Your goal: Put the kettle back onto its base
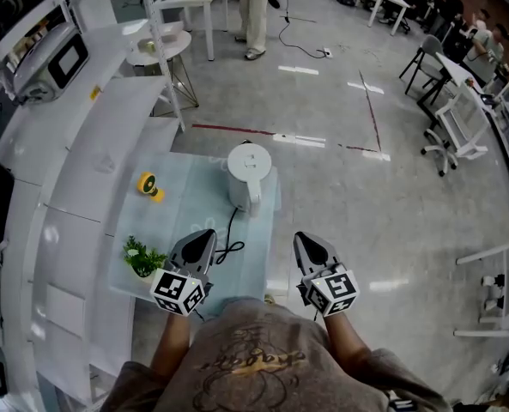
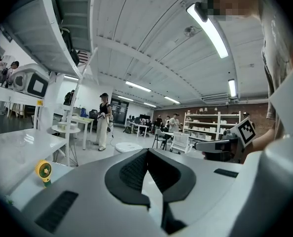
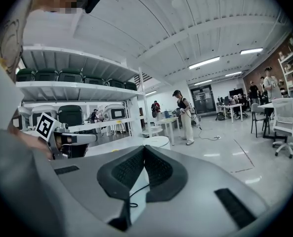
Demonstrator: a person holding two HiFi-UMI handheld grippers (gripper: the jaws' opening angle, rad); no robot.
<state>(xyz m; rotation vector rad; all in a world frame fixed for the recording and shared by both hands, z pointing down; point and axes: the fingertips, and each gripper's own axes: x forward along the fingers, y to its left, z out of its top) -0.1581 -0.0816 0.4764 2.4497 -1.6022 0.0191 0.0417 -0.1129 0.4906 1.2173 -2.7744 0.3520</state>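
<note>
Evidently the counter (image 1: 185, 217) is laid out most plainly in the head view. Near its left edge a small yellow fan (image 1: 148, 184) is set, and at the near left corner a potted plant (image 1: 142, 258). Over the near edge the left hand-held gripper (image 1: 202, 240) is held, clenched on nothing: in its own view the jaws are seen pressed together with no object between them. Towards the far right corner the kettle (image 1: 249, 172) is stood upright, its handle turned to the near edge, and a black cord (image 1: 229, 249) is seen running from under it across the counter. The base cannot be told apart from the kettle's body, so the kettle is judged, not seen, to be seated already. Past the right edge, above the floor, the right hand-held gripper (image 1: 310, 245) is held, likewise clenched and empty.

If the seating is to be corrected, the handle should be grasped squarely, the kettle lowered straight down and centred, and the cord kept out from under the base.

The layout, the handle and the plant are given by the head view only. The closed jaws are shown only by the two gripper views. The fan is seen in the left one, the cord in the right one, and of the kettle only the lid is seen in either.
</note>
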